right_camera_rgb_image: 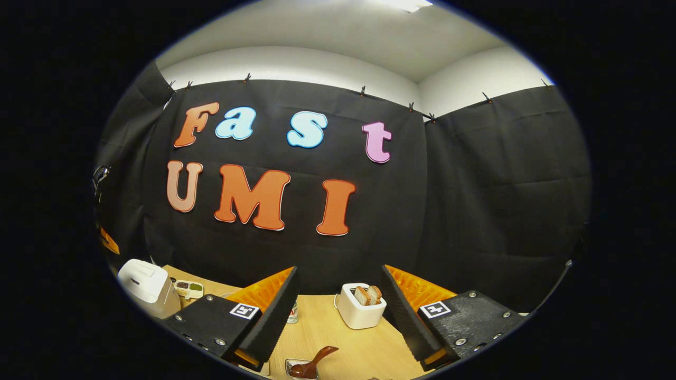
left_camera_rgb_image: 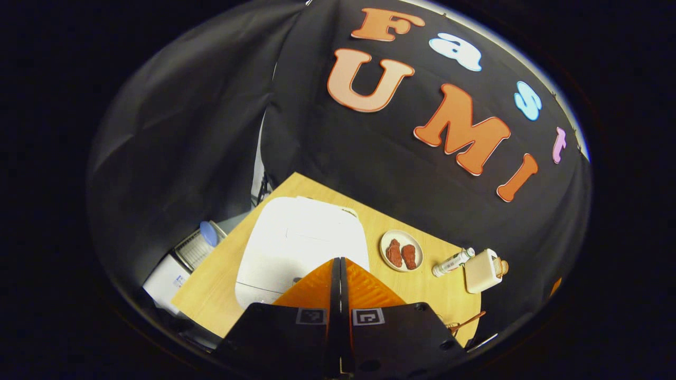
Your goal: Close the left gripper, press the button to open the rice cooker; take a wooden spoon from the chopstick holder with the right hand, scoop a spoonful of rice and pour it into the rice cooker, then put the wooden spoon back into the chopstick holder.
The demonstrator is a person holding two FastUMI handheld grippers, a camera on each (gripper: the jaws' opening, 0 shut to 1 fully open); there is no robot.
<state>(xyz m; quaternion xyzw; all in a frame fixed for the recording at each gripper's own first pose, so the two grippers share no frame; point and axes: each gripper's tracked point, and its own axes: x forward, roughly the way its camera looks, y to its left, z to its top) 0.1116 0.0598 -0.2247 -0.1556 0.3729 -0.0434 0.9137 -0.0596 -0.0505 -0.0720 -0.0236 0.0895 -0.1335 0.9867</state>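
The left gripper (left_camera_rgb_image: 338, 264) has its fingers pressed together, empty, poised over the near edge of the white rice cooker (left_camera_rgb_image: 301, 243), whose lid is down; I judge this readies the tips as a blunt point for the button. The right gripper (right_camera_rgb_image: 338, 309) is spread wide and empty, held above the table (right_camera_rgb_image: 322, 327), with the wooden spoon (right_camera_rgb_image: 316, 362) below it in a small container. A toaster (right_camera_rgb_image: 360, 306) stands beyond. Right of the cooker lie a plate of meat (left_camera_rgb_image: 401, 250) and a bottle (left_camera_rgb_image: 453, 262), clear of the approach.
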